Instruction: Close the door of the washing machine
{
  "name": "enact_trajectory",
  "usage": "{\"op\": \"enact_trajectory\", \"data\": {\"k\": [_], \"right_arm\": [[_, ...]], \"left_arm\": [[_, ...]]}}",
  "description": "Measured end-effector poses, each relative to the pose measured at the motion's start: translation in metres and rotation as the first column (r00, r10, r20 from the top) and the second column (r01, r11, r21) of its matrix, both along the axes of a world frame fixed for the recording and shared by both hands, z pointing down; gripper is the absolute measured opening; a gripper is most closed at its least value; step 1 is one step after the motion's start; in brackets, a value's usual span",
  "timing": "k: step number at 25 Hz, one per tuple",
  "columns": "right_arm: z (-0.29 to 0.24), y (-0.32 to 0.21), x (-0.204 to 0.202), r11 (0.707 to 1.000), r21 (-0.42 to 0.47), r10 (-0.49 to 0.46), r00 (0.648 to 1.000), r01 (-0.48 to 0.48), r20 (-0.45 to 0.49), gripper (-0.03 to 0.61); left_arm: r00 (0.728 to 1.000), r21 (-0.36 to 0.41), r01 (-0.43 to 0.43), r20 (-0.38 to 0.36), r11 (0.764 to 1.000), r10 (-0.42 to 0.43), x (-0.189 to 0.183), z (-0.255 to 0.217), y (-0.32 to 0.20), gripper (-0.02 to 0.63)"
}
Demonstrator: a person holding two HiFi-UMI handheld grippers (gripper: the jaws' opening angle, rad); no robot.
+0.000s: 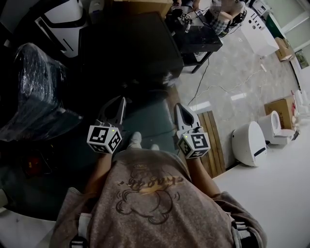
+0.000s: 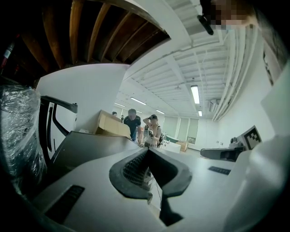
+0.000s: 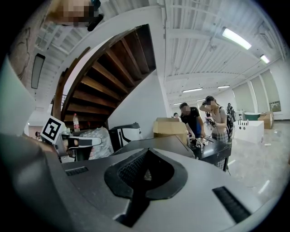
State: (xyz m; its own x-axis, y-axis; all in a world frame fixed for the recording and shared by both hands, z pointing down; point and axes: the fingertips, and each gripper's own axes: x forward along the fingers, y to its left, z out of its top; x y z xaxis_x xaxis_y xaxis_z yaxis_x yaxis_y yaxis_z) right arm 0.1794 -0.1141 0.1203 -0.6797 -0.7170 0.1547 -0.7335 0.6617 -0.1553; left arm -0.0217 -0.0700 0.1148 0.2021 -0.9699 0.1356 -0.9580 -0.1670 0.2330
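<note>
A large dark box-shaped machine (image 1: 131, 48) stands straight ahead of me, and only its flat top shows; I cannot see its door from here. It also shows as a dark slab beyond the jaws in the left gripper view (image 2: 90, 145) and the right gripper view (image 3: 158, 145). My left gripper (image 1: 121, 102) is held in the air short of the machine's near edge, jaws shut with nothing between them. My right gripper (image 1: 178, 107) hangs level beside it, also shut and empty. Both point forward at the machine without touching it.
A plastic-wrapped bundle (image 1: 34, 87) sits at the left, a white and black appliance (image 1: 63, 19) behind it. A cardboard box (image 1: 145, 6) lies beyond the machine. At the right are a black table (image 1: 198, 34) with people, a floor cable (image 1: 203, 87), wooden slats (image 1: 213, 140) and white toilets (image 1: 249, 143).
</note>
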Motion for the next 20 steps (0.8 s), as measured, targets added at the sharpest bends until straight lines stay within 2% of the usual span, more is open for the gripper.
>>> {"op": "enact_trajectory", "data": {"k": [20], "right_arm": [[0.012, -0.004, -0.002, 0.999, -0.034, 0.006, 1.0, -0.006, -0.009, -0.008]], "left_arm": [[1.0, -0.034, -0.008, -0.019, 0.999, 0.007, 0.002, 0.01, 0.003, 0.001]]}}
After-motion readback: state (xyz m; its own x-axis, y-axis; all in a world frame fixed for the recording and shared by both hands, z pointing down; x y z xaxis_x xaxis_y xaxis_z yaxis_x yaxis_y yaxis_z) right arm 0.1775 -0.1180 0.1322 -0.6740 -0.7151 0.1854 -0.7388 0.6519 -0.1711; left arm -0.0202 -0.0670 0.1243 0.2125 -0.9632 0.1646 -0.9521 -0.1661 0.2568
